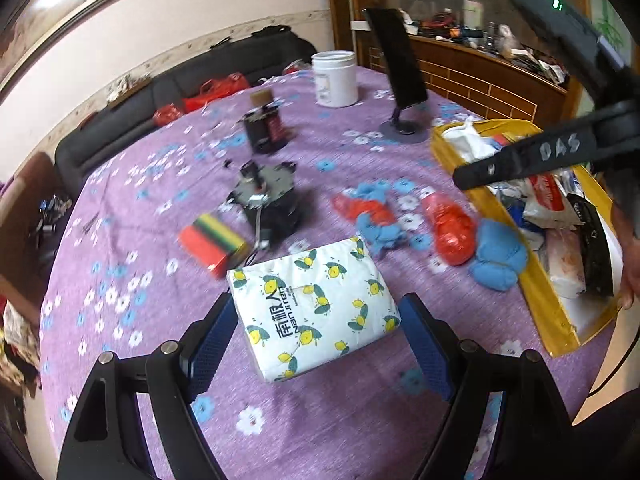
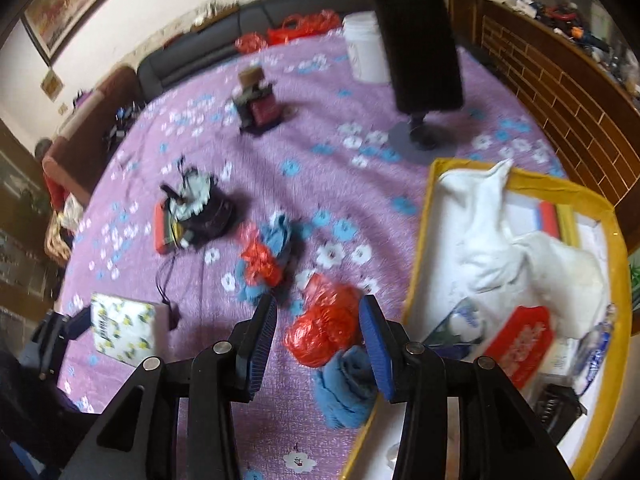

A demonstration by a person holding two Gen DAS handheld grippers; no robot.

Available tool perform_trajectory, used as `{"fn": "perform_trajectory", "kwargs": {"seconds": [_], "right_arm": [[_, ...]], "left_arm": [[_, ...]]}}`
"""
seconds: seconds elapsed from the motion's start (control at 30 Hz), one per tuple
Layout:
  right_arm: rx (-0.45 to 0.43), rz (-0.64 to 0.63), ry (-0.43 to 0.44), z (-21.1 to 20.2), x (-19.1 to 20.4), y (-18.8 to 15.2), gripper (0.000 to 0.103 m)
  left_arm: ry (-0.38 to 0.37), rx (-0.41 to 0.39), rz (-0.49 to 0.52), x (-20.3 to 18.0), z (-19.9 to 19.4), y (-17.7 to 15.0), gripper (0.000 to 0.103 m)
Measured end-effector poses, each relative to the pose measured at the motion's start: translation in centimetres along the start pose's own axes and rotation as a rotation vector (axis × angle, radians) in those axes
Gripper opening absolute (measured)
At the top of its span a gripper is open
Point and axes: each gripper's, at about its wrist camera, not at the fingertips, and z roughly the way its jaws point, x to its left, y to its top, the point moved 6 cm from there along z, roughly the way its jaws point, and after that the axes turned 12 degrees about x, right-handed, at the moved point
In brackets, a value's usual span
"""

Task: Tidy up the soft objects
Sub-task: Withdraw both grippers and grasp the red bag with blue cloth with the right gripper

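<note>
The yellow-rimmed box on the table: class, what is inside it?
In the yellow-rimmed box lie crumpled white cloth, a red packet and a black object. Whatever lies beneath them is covered.

White tissue pack (image 1: 316,308), lemon print, lies flat on the purple cloth, near edge. Striped sponge block (image 1: 214,242) behind it to the left, flat. Mid-table: red plastic bag tangled with blue cloth (image 1: 372,216); separate crumpled red bag (image 2: 326,322) touching a bunched blue towel (image 2: 346,390), both just beside the yellow bin (image 2: 418,280). Bin already holds white cloth (image 2: 492,232), a red-labelled wipes pack (image 2: 520,340) and other packets.
</note>
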Motion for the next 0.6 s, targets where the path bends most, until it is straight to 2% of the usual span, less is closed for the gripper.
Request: {"fn": "perform_trajectory", "kwargs": {"seconds": [0.2, 0.3, 0.33, 0.37, 0.47, 0.6], "right_arm": [[0.094, -0.044, -0.067, 3.7, 0.9, 0.0, 0.046], [0.116, -0.084, -0.141, 5.3, 1.1, 0.1, 0.046], [0.125, -0.108, -0.171, 5.7, 1.1, 0.1, 0.045], [0.131, -0.116, -0.18, 5.9, 1.1, 0.0, 0.038], [0.102, -0.137, -0.158, 5.2, 1.4, -0.4, 0.036], [-0.002, -0.11, -0.1, 1.7, 1.1, -0.6, 0.036]], "left_arm": [[0.017, 0.015, -0.02, 1.0, 0.1, -0.7, 0.082], [0.012, 0.021, -0.031, 1.2, 0.3, -0.5, 0.082], [0.01, 0.023, -0.037, 1.3, 0.3, -0.4, 0.082], [0.009, 0.024, -0.039, 1.4, 0.3, -0.3, 0.082], [-0.01, 0.032, -0.042, 1.4, 0.6, 0.4, 0.082], [-0.059, 0.067, -0.034, 0.6, 1.7, 2.2, 0.082]]}}
